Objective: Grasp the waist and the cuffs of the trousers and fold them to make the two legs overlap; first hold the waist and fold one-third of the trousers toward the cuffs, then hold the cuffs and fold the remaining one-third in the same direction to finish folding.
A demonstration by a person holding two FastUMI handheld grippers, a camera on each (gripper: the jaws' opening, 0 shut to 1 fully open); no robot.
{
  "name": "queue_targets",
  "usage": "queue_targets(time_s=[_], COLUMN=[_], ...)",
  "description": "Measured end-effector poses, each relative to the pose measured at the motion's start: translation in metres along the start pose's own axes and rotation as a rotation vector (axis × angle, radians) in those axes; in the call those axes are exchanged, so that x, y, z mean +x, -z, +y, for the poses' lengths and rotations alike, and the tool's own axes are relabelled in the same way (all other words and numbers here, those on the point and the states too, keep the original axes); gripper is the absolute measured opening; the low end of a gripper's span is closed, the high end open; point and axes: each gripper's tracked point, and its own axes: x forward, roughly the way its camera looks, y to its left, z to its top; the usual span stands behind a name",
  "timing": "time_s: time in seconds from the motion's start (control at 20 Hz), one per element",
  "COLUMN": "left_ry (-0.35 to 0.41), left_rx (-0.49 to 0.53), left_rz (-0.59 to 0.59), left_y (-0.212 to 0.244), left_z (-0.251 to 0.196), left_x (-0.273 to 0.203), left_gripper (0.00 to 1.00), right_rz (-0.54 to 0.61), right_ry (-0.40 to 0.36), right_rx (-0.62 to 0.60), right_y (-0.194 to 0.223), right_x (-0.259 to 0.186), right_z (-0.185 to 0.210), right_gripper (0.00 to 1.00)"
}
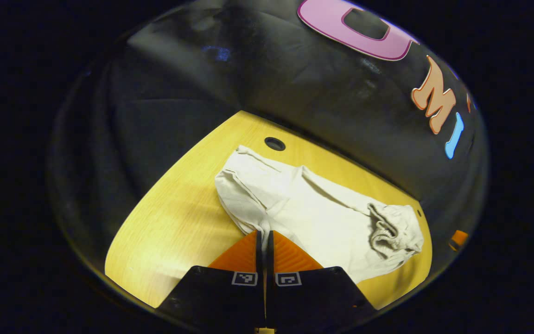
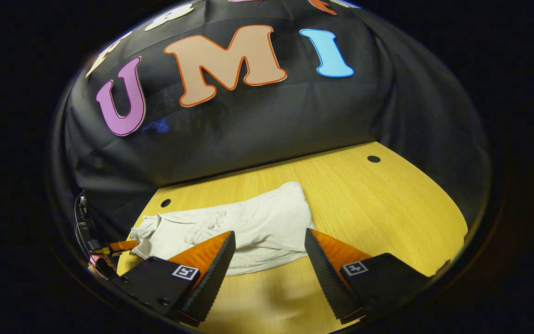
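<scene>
Cream trousers (image 1: 322,218) lie crumpled lengthwise on the yellow wooden table (image 1: 179,232). Their gathered waistband (image 1: 390,229) rests on top near the far end. In the left gripper view my left gripper (image 1: 264,232) is shut, its tips pinching the near cuff edge where the cloth bunches. In the right gripper view the trousers (image 2: 257,222) stretch across the table (image 2: 378,213), and my right gripper (image 2: 269,237) stands open just above their near edge, with nothing between its fingers. The left gripper (image 2: 121,246) shows at the trousers' left end.
Round cable holes pierce the table at the back (image 1: 275,144) (image 2: 373,158) (image 2: 165,202). Black cloth walls close the booth behind and beside the table. Cables (image 2: 84,222) hang at the far left. Bare wood lies to the right of the trousers.
</scene>
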Motion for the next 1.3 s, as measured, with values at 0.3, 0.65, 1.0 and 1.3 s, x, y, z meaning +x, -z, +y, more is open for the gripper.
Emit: queue_targets(time_s=[0.3,0.65,1.0,1.3], left_ry=[0.174,0.317,0.432,0.437], left_rx=[-0.033,-0.070,0.067,0.263], left_rz=[-0.078,-0.129,-0.114,0.030], left_y=[-0.026,-0.042,-0.033,0.041], left_z=[-0.098,-0.217,-0.338,-0.390], left_x=[-0.010,-0.020,-0.011,0.026], left_gripper=[0.00,0.00,0.00,0.00], right_rz=[0.009,0.009,0.013,0.018], right_ry=[-0.028,-0.061,-0.090,-0.113], right_rx=[0.016,0.019,-0.001,-0.027], right_y=[-0.006,-0.019,-0.028,-0.026], right_x=[-0.010,-0.020,-0.023,-0.030], right_z=[-0.033,-0.085,-0.131,-0.152], right_gripper=[0.96,0.96,0.96,0.96])
